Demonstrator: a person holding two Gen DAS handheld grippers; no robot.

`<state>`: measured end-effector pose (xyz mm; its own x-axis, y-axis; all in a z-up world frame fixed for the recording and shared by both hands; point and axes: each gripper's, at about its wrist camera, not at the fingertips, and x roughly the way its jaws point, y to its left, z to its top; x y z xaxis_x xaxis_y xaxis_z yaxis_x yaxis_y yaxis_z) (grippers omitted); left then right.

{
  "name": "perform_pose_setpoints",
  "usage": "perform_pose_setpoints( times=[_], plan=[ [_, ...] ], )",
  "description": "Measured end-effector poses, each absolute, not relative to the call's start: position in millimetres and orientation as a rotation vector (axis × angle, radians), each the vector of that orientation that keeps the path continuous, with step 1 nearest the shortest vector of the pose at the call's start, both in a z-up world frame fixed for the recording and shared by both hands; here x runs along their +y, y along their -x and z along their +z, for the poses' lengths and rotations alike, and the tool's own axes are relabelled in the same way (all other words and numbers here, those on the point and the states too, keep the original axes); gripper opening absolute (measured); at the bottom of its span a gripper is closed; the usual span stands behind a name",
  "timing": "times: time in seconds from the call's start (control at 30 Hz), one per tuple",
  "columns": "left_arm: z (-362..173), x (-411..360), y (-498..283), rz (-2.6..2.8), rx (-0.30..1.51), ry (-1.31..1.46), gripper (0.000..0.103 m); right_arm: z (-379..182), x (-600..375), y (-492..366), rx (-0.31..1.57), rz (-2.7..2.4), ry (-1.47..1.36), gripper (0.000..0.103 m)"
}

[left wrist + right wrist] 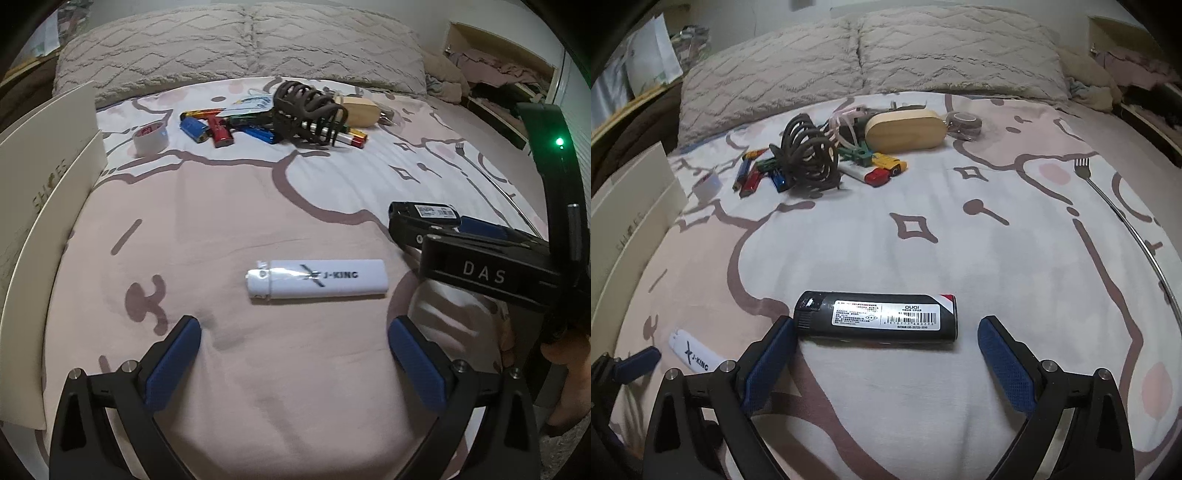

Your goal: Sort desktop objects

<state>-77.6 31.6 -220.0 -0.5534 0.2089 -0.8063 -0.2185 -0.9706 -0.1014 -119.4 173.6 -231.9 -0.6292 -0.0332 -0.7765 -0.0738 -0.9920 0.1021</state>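
White lighter (317, 279) lies flat on the pink bedsheet (229, 229), long axis left–right across the left wrist view, metal head to the left, "J-KING" print reading upright. It sits just beyond the left gripper (294, 334), roughly centred on the gap but ahead of the blue pads, touching neither; jaws stand wide apart, nothing between them. Black lighter (876, 316) also lies left–right in the right wrist view, its head end to the left, barcode label facing up. It rests just ahead of the right gripper (886, 332); the left pad (772, 360) looks to be at or just beside the head end, contact not resolvable, while the right pad stands clear of it. Jaws spread, not clamping. In the left wrist view the black lighter is mostly hidden behind the right gripper's frame. Far pile (273, 118): coloured lighters, a dark claw hair clip (306, 110), a wooden case (905, 129), tape roll (150, 138); items overlap, count unclear. Box (44, 177) cut off at left.
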Motion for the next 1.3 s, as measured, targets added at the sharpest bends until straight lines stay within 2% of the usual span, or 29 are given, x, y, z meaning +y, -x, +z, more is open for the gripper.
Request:
perform_pose_setpoints(
  times=[0.03, 0.07, 0.23, 0.43, 0.77, 1.1, 1.3],
  plan=[
    [-220, 33, 78, 2.573, 0.018, 1.335, 0.103, -231, 175, 119, 0.202, 2.807, 1.331, 0.086],
    [-220, 34, 79, 2.572, 0.018, 1.337, 0.103, -231, 176, 117, 0.214, 2.807, 1.32, 0.084],
    [-220, 34, 85, 2.557, -0.026, 1.352, 0.103, -231, 182, 116, 0.283, 2.834, 1.303, 0.084],
    [-219, 35, 101, 2.55, -0.195, 1.381, 0.103, -234, 181, 117, 0.274, 2.831, 1.306, 0.084],
    [-221, 39, 98, 2.584, -0.132, 1.35, 0.101, -236, 182, 118, 0.282, 2.822, 1.327, 0.084],
    [-225, 42, 97, 2.613, -0.053, 1.344, 0.099, -238, 195, 117, 0.434, 2.853, 1.326, 0.084],
    [-228, 45, 97, 2.629, -0.023, 1.337, 0.099, -238, 189, 119, 0.392, 2.85, 1.346, 0.087]
  ],
)
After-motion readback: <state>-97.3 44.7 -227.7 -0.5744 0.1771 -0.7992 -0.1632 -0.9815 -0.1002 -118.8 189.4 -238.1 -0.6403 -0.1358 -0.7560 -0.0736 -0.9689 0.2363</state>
